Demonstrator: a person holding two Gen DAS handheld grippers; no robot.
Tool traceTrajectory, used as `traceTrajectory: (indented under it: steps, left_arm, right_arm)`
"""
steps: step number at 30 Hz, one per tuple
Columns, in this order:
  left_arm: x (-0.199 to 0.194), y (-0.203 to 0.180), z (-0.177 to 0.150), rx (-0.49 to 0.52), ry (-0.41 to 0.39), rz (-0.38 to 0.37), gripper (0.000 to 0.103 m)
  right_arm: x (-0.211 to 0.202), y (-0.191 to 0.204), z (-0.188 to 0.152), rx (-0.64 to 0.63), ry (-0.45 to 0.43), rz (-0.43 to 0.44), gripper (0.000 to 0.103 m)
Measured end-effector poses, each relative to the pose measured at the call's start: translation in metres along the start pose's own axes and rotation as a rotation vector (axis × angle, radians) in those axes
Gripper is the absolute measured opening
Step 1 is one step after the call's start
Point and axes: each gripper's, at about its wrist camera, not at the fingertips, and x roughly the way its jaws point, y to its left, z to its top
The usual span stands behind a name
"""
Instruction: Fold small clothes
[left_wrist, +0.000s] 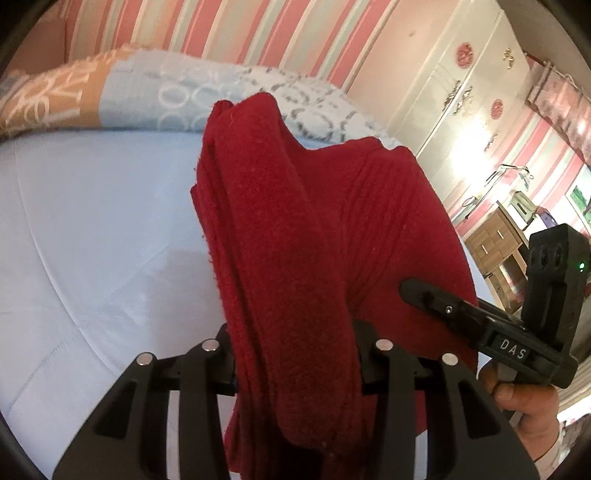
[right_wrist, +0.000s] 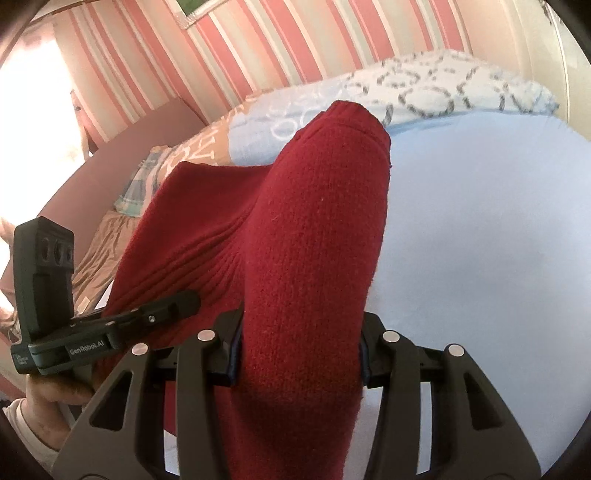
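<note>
The red knit sweater (left_wrist: 295, 240) hangs bunched between both tools above the pale blue bed sheet (left_wrist: 92, 221); the left gripper (left_wrist: 295, 365) has its jaws clamped on one thick fold, the right gripper (right_wrist: 299, 358) likewise on another, probably so the garment drapes clear for laying flat; a patterned quilt (left_wrist: 177, 92) lies behind.

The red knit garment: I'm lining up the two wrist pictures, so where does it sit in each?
Left wrist: red knit garment fills the centre, clamped in the left gripper.
Right wrist: centre again, clamped in the right gripper.
Shared landmark: patterned pillow behind it.
</note>
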Motion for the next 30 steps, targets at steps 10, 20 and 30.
traceTrajectory:
  steps: [10, 20, 30]
  left_arm:
    - [-0.020, -0.097, -0.014, 0.062, -0.081, 0.030, 0.042]
    - [0.021, -0.124, -0.051, 0.092, -0.069, 0.153, 0.042]
    - [0.133, -0.124, -0.115, 0.067, 0.028, 0.259, 0.045]
  right_arm:
    - [-0.090, -0.026, -0.008, -0.062, -0.075, -0.058, 0.046]
    - [-0.083, -0.049, -0.048, -0.080, -0.042, -0.154, 0.047]
    - [-0.010, -0.127, -0.100, -0.030, 0.119, -0.176, 0.048]
